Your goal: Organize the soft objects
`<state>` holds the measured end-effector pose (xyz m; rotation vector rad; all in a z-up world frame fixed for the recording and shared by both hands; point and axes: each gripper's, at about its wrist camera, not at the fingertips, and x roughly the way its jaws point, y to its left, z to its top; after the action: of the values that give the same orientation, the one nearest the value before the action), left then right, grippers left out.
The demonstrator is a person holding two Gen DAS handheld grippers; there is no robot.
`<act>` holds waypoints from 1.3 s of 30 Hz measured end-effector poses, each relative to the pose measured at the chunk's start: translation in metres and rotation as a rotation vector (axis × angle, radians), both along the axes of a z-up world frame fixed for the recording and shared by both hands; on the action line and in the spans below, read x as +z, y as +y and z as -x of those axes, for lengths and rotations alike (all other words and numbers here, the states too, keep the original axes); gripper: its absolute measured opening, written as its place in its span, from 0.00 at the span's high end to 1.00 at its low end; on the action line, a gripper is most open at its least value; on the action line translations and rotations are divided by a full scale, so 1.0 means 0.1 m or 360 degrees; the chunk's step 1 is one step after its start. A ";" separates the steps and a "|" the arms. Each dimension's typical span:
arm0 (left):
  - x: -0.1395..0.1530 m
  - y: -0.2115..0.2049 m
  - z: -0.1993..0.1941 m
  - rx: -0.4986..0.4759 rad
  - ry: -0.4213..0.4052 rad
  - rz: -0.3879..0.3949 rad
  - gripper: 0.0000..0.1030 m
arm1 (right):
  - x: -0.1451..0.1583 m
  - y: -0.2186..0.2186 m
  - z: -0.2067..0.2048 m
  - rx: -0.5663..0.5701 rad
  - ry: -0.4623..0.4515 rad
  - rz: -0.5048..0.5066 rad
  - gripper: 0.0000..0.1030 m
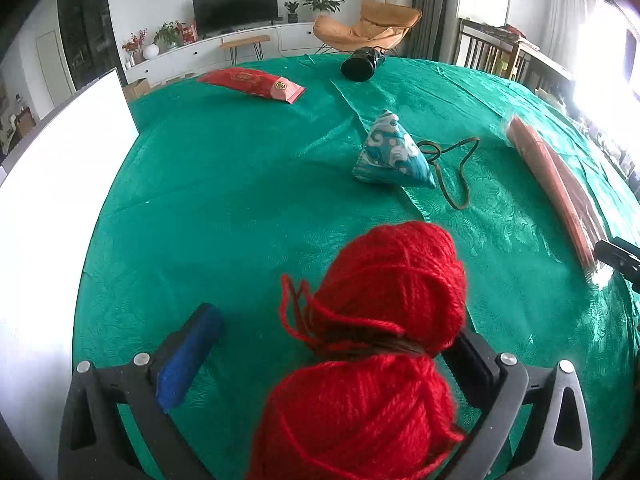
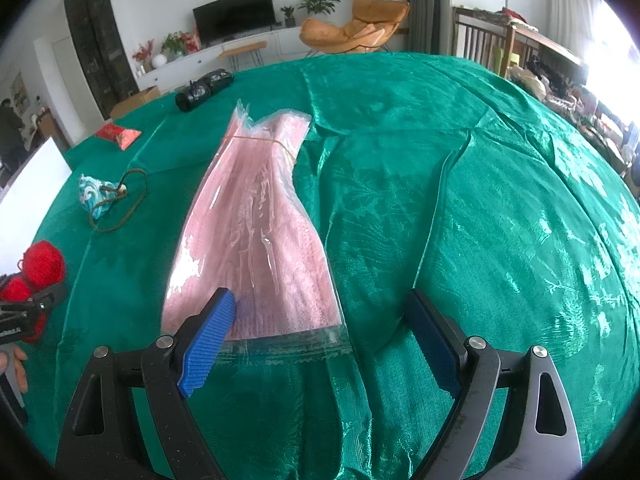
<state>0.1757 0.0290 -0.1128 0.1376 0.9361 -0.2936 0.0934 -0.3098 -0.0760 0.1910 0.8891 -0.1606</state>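
Note:
A red yarn skein [image 1: 384, 320] lies between the wide-apart fingers of my left gripper [image 1: 336, 340], against the right finger and apart from the left blue pad [image 1: 192, 356]. It also shows in the right wrist view [image 2: 40, 268]. My right gripper [image 2: 320, 320] is open over the near end of a pink cloth pack in clear plastic [image 2: 256, 240], which also shows at the right of the left wrist view [image 1: 556, 184]. A teal patterned pouch [image 1: 394, 156] with a brown cord lies mid-table, also seen in the right wrist view [image 2: 96, 196].
A green cloth [image 1: 240, 200] covers the table. A red packet [image 1: 252, 84] and a black object [image 1: 362, 64] lie at the far side. A white board [image 1: 60, 168] stands along the left edge. Chairs and furniture stand beyond the table.

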 end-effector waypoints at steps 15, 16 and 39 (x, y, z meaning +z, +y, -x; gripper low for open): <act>0.00 0.00 0.00 -0.0001 0.0000 0.0001 0.00 | 0.10 0.13 0.12 0.0081 -0.0113 -0.0038 0.15; 0.00 0.00 0.00 -0.0001 0.0000 0.0001 0.00 | 0.10 0.13 0.13 0.0079 -0.0114 -0.0040 0.15; 0.00 0.00 -0.01 -0.0001 0.0000 0.0002 0.00 | 0.05 0.00 0.14 0.0006 -0.0104 -0.0164 0.15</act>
<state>0.1765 0.0292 -0.1129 0.1368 0.9356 -0.2951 0.0797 -0.3101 -0.0709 0.2890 0.8333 -0.1046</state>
